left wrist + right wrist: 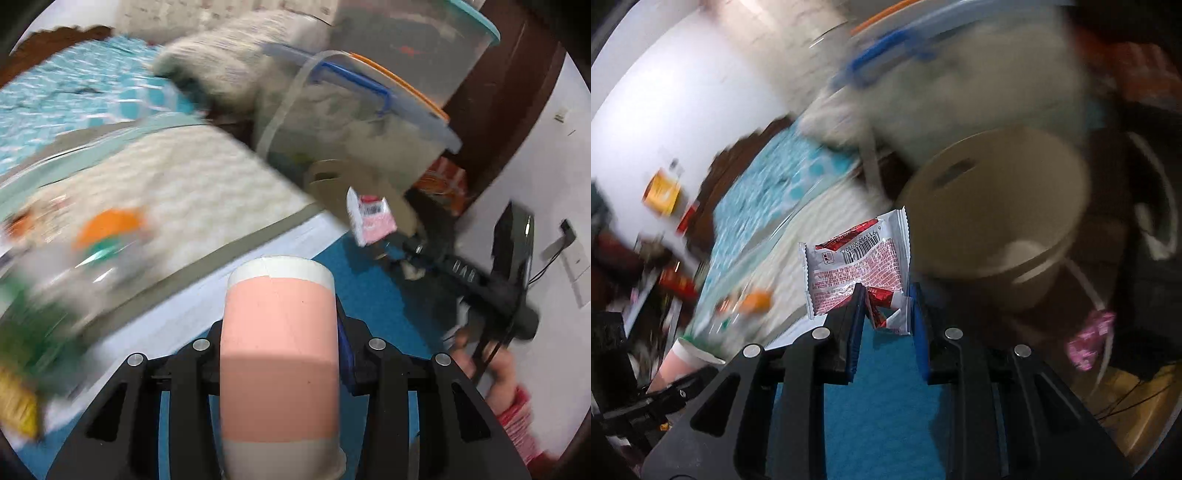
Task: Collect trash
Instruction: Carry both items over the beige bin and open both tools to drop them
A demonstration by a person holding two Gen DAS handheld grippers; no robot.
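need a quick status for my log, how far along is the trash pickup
Midway. The bin already holds something pale at the bottom. In hand: the left hand-held gripper clamps a paper cup, and the right hand-held gripper carries a wrapper near the bin. Left: dropping both in; blurred packets remain on the bed.

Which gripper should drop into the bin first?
Right. The right gripper holds the red-and-silver foil wrapper close beside the round beige bin's open mouth. The left gripper, holding the pink paper cup, is farther from it.
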